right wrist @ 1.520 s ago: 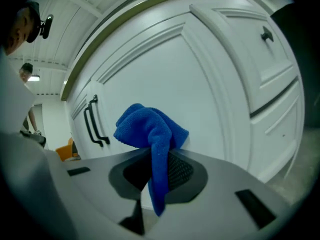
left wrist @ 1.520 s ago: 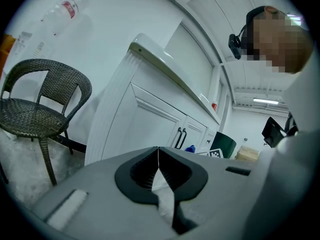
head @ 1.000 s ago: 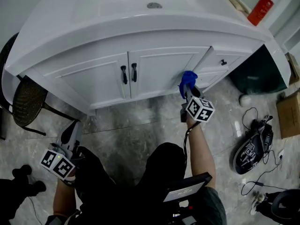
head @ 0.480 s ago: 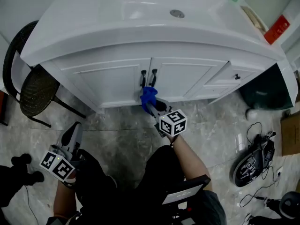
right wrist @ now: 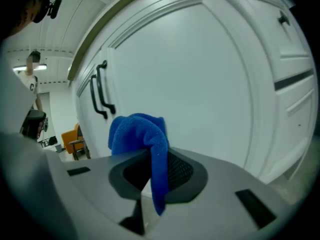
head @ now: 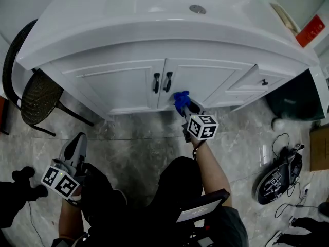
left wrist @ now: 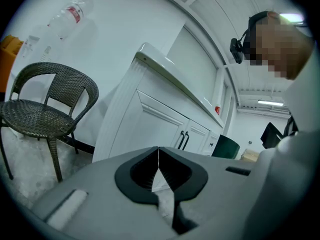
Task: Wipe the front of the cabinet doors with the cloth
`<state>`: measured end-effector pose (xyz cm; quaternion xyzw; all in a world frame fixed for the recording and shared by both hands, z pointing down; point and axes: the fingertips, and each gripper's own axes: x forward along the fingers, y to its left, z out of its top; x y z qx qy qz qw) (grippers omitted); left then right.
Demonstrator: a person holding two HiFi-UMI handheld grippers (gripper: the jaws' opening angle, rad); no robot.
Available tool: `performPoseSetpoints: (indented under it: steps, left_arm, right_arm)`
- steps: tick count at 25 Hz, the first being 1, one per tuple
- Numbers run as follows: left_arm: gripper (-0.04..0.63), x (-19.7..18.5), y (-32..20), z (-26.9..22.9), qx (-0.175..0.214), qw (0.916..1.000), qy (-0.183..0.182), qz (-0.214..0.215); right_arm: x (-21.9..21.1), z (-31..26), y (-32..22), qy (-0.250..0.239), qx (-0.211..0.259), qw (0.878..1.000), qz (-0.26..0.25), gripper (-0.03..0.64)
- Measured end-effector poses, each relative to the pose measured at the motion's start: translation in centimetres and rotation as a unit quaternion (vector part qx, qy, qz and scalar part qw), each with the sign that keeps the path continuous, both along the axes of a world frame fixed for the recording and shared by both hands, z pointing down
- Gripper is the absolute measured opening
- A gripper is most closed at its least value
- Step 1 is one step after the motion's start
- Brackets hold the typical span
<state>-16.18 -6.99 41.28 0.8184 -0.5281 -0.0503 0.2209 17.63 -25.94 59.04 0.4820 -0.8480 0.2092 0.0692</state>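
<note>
Since half a second ago we've slid the right gripper point(head: 185, 106) to the right, away from the spot just under the two black handles point(head: 162, 82) and onto the lower part of the right-hand cabinet door point(head: 205, 78). A second ago it was way over near the drawer point(head: 252, 84), so it went left and is now heading back.

The right gripper's jaws are clamped on the blue cloth point(right wrist: 142, 134). The cloth is bunched up above the jaw tips, with a tail hanging down between them. From the head view the bunch looks pressed against the door panel, just right of the handles. We can't swear to actual contact from the right gripper view, though.

The left gripper point(head: 77, 145) hangs low by our left knee, well away from the cabinet. Its jaws are closed together with nothing between them. Its camera looks past a wicker chair point(left wrist: 42, 109) toward the left-hand door point(head: 121, 84) from the side.

Up top there's the white sink basin point(head: 154, 14) with its drain point(head: 197, 9). A dark green bin point(head: 293, 99) sits off to the right of the cabinet.
</note>
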Motion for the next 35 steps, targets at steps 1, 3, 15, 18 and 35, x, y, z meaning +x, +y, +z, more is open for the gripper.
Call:
performPoseSetpoints:
  steps: [1, 3, 15, 18, 35]
  left_arm:
    - [0.003, 0.4, -0.3, 0.1, 0.001, 1.0, 0.002, 0.004]
    - [0.003, 1.4, -0.8, 0.4, 0.001, 0.9999, 0.007, 0.014]
    - [0.003, 6.0, -1.2, 0.7, 0.005, 0.9976, 0.01, 0.069]
    - [0.003, 5.4, -0.8, 0.5, 0.005, 0.9977, 0.019, 0.066]
    - [0.003, -2.8, 2.7, 0.0, -0.008, 0.9995, -0.018, -0.025]
  right_arm:
    - [1.8, 0.0, -0.2, 0.001, 0.002, 1.0, 0.018, 0.052]
    - [5.6, 0.0, -0.5, 0.007, 0.004, 0.998, 0.057, 0.052]
    - [17.5, 0.2, 2.5, 0.019, -0.005, 0.983, 0.184, 0.052]
    - [11.6, -0.1, 3.1, 0.012, 0.009, 0.995, 0.094, 0.052]
    - [-6.7, 8.7, 1.4, -0.024, -0.109, 0.991, -0.069, 0.052]
